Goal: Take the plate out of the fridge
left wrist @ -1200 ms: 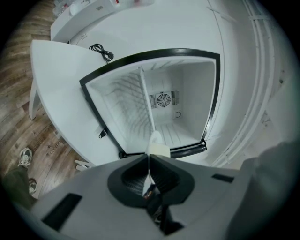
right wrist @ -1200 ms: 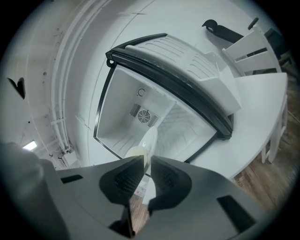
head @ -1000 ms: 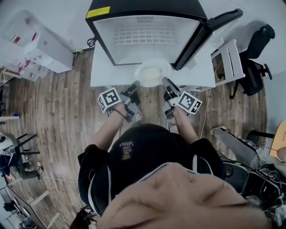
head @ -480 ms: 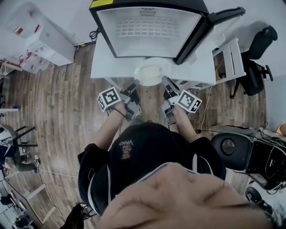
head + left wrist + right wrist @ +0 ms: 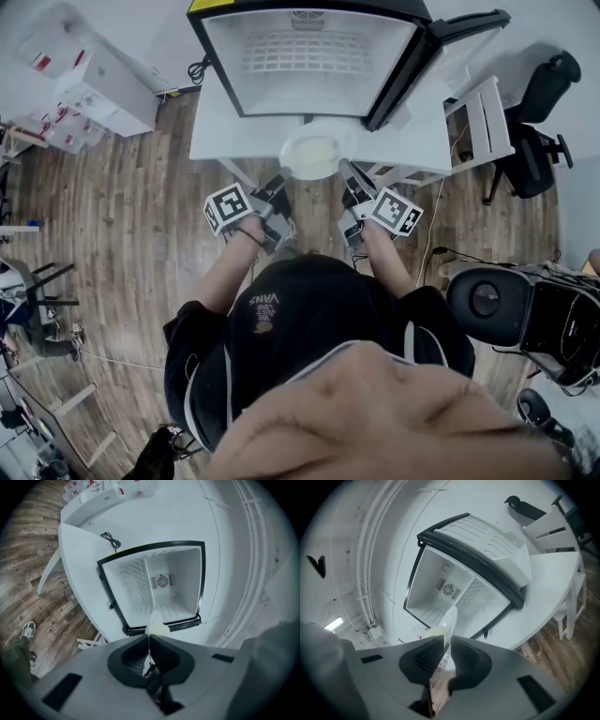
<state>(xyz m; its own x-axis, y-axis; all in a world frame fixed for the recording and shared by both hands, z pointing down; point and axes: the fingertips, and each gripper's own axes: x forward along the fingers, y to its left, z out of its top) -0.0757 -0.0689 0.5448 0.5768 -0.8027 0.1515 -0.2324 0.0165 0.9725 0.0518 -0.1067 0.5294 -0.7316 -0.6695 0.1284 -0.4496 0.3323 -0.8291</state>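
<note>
A white plate (image 5: 317, 155) with something pale yellow on it hangs level just in front of the open fridge (image 5: 309, 61), over the front edge of the white table (image 5: 214, 141). My left gripper (image 5: 284, 180) is shut on the plate's left rim, and my right gripper (image 5: 347, 171) is shut on its right rim. The left gripper view shows the plate (image 5: 154, 623) edge-on, pinched in the left gripper (image 5: 149, 641), with the empty fridge (image 5: 178, 581) beyond. The right gripper view shows the plate (image 5: 449, 619) clamped in the right gripper (image 5: 446, 641). The fridge door (image 5: 487, 550) stands swung wide.
The fridge door (image 5: 427, 61) juts out to the right. A white stool (image 5: 483, 127) and a black office chair (image 5: 539, 103) stand at the right. A black wheeled chair (image 5: 520, 314) sits at the lower right, white cabinets (image 5: 89, 89) at the left. The floor is wood.
The plate and both grippers have drawn back a little from the fridge opening. A black wheeled chair has rolled into view at the lower right, where a person's legs were.
</note>
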